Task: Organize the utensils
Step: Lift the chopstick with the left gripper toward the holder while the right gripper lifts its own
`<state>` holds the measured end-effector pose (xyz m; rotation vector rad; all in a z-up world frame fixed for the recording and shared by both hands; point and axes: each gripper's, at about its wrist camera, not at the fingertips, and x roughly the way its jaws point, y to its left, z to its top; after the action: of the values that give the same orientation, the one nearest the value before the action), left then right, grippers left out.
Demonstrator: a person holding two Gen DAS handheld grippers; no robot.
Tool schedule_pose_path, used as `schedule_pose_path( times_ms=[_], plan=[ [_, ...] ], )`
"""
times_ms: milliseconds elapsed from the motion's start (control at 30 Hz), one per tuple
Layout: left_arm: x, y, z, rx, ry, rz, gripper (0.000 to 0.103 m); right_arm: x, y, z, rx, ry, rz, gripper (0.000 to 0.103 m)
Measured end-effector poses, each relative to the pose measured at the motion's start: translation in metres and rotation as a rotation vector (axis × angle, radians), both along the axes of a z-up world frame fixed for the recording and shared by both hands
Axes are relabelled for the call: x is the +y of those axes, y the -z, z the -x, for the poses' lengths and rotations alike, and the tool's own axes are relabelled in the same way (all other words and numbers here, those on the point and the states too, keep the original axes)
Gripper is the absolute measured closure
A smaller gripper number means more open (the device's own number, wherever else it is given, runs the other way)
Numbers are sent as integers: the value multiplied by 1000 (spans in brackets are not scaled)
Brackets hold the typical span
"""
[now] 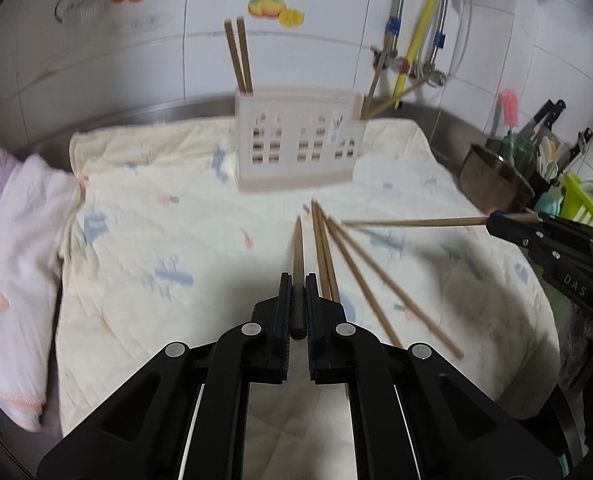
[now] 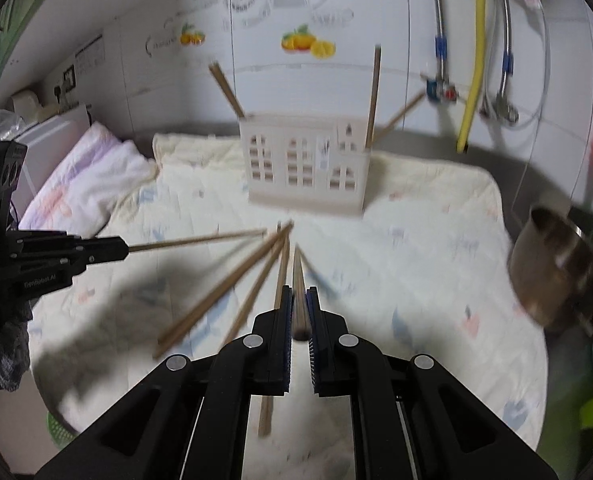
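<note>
A cream utensil holder [image 1: 298, 142] with window cut-outs stands at the back of a quilted cloth [image 1: 184, 248]; it also shows in the right wrist view [image 2: 306, 164]. Chopsticks stand in its left end [image 1: 238, 56] and right end [image 1: 376, 84]. My left gripper [image 1: 297, 280] is shut on a brown chopstick [image 1: 298, 248] pointing toward the holder. My right gripper [image 2: 298, 292] is shut on another chopstick [image 2: 298, 280], held above the cloth. Several loose chopsticks [image 1: 360, 276] lie on the cloth between the grippers; they also show in the right wrist view [image 2: 232, 284].
A folded pink-and-white towel [image 1: 12, 248] lies left of the cloth. A steel pot [image 1: 492, 180] and a rack of knives and utensils [image 1: 544, 148] stand at the right. Pipes and a yellow hose [image 1: 424, 28] run down the tiled wall behind.
</note>
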<state>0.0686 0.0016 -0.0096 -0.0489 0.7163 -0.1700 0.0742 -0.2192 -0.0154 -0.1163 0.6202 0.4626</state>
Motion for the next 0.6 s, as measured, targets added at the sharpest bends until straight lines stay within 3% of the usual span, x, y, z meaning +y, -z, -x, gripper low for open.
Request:
schedule_pose_path(
  times_ms=[200,600],
  plan=[
    [-5,-25,-20,-37,18,-16,97,12,-32,-23,-55,-27,12,96],
    [-5,-67,-66,-60,46,-24,98,15,-86,-90,-20,-51,-7,96]
  ],
)
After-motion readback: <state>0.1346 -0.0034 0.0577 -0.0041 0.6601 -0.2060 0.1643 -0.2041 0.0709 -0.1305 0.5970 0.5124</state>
